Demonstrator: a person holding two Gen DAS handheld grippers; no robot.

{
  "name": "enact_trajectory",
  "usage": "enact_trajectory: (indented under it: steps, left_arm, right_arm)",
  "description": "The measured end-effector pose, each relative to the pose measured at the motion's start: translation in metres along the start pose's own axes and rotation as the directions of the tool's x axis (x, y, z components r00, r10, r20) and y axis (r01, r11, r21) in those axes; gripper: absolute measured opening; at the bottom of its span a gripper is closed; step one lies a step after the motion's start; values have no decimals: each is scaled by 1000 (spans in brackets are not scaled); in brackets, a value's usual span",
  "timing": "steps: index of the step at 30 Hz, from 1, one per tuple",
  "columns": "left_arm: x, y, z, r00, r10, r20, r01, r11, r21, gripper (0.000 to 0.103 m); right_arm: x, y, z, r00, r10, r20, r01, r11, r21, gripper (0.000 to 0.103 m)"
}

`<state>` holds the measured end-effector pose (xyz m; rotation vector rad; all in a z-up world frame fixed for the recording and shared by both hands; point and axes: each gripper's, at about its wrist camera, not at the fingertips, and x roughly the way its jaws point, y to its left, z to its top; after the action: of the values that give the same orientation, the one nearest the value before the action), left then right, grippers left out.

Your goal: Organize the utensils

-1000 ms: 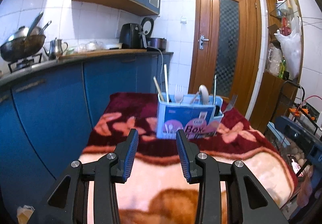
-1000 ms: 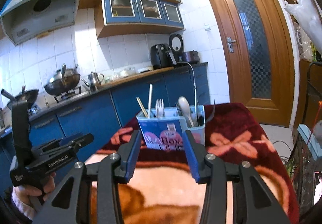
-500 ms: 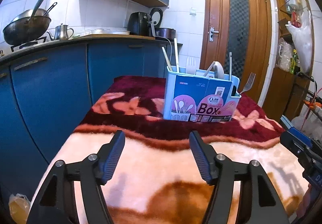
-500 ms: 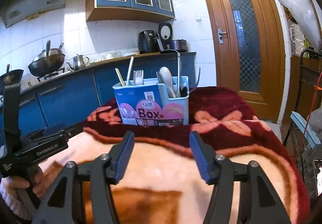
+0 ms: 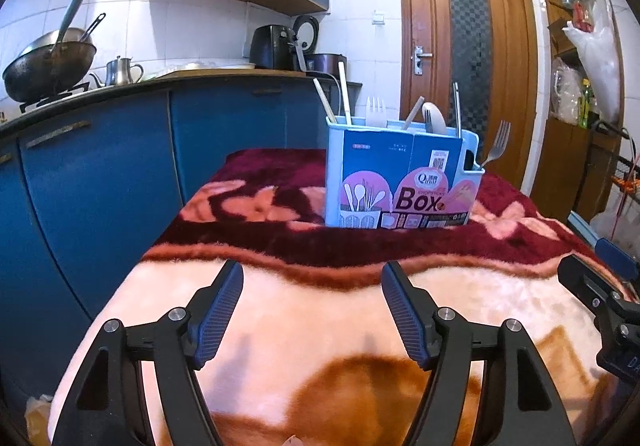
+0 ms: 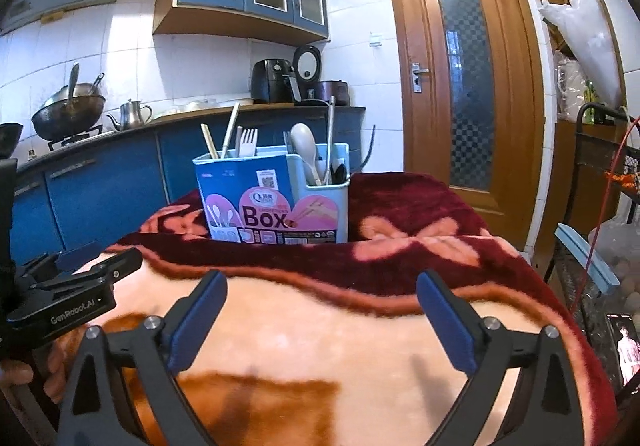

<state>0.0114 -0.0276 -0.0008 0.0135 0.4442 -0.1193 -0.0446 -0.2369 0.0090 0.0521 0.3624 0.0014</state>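
Observation:
A light blue utensil holder with a "Box" label stands upright on the dark red far part of a blanket-covered table; it also shows in the right wrist view. It holds chopsticks, a white fork, a white spoon and a metal fork. My left gripper is open and empty, low over the blanket, well short of the holder. My right gripper is open and empty, also short of the holder.
Blue kitchen cabinets run along the left with a wok and a kettle on the counter. A wooden door is behind the table. Shelves and a wire rack stand to the right.
Both grippers have opened wider and dropped lower toward the blanket. Both views now sit closer to the holder, which looks larger.

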Motion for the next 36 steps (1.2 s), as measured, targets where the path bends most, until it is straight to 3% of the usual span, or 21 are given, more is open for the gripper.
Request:
enact_trajectory:
  steps: [36]
  left_arm:
    - [-2, 0, -2, 1000, 12, 11, -12, 1000, -8, 73]
  right_arm:
    - [2, -4, -1, 1000, -1, -7, 2, 1000, 29, 98]
